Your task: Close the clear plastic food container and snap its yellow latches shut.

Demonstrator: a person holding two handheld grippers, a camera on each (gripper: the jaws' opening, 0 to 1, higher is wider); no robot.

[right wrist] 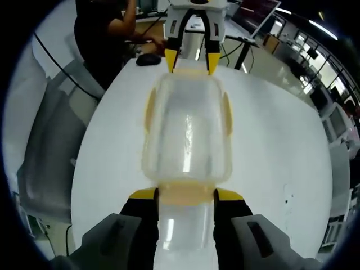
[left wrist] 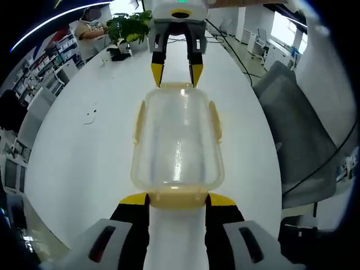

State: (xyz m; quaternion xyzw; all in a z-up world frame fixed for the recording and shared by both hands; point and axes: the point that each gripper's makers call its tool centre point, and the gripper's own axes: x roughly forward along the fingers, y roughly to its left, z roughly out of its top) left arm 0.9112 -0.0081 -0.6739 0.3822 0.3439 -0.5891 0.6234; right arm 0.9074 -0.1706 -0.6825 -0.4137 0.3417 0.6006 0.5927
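Clear food container [left wrist: 177, 140] lies lid-on on white counter [left wrist: 79, 163], between both grippers: left gripper [left wrist: 177, 201] and right gripper [right wrist: 185, 198] fingers spread, flanking opposite yellow end latches [left wrist: 177, 198].

Pretty bright overall, overhead light bounces off the white worktop [left wrist: 79, 163] and washes it out. Glare streaks run down the clear container lid [left wrist: 178, 140]. Fisheye bends everything near the edges, and the background goes soft and smeary.

A potted plant [left wrist: 130, 26] and grey chair [left wrist: 298, 135] flank the white table [left wrist: 79, 157].
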